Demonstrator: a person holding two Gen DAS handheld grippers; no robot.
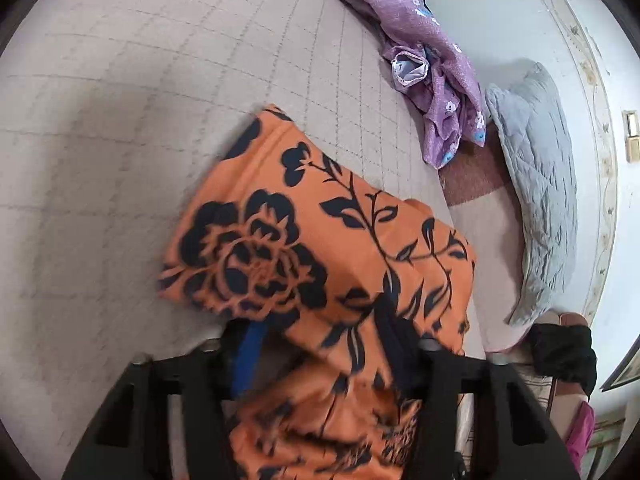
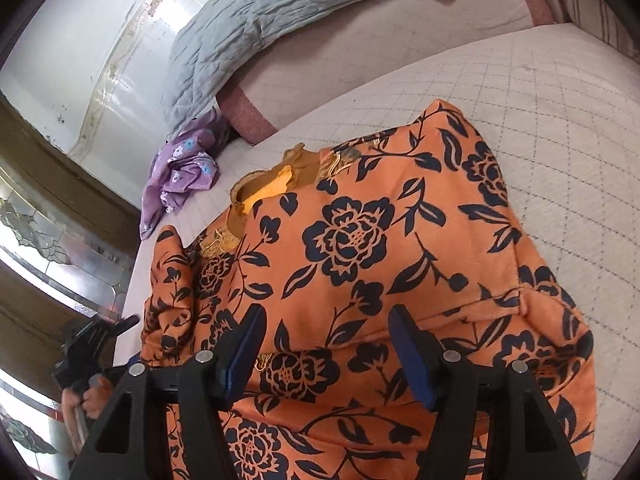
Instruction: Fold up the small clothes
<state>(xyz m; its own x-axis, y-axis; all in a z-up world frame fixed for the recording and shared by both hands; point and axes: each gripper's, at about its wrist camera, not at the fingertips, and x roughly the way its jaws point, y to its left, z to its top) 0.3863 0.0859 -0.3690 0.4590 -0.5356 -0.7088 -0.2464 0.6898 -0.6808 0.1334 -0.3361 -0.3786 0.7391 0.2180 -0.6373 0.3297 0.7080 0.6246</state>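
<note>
An orange garment with dark blue flowers (image 2: 360, 248) lies on the quilted white mattress (image 2: 560, 100), its gold-trimmed neckline toward the far left. My right gripper (image 2: 326, 344) is open, its blue pads hovering just above the cloth near its near edge. In the left wrist view the same garment (image 1: 304, 240) is lifted and draped over my left gripper (image 1: 320, 360); the cloth hides most of the fingers, so I cannot tell how the jaws stand. The left gripper also shows at the mattress's left edge in the right wrist view (image 2: 96, 344).
A purple flowered garment (image 1: 420, 60) lies crumpled at the far side of the mattress (image 1: 140, 120), also in the right wrist view (image 2: 180, 176). A grey quilted blanket (image 1: 540, 200) lies beside the white wall (image 1: 520, 12). A glass door (image 2: 48, 248) stands at the left.
</note>
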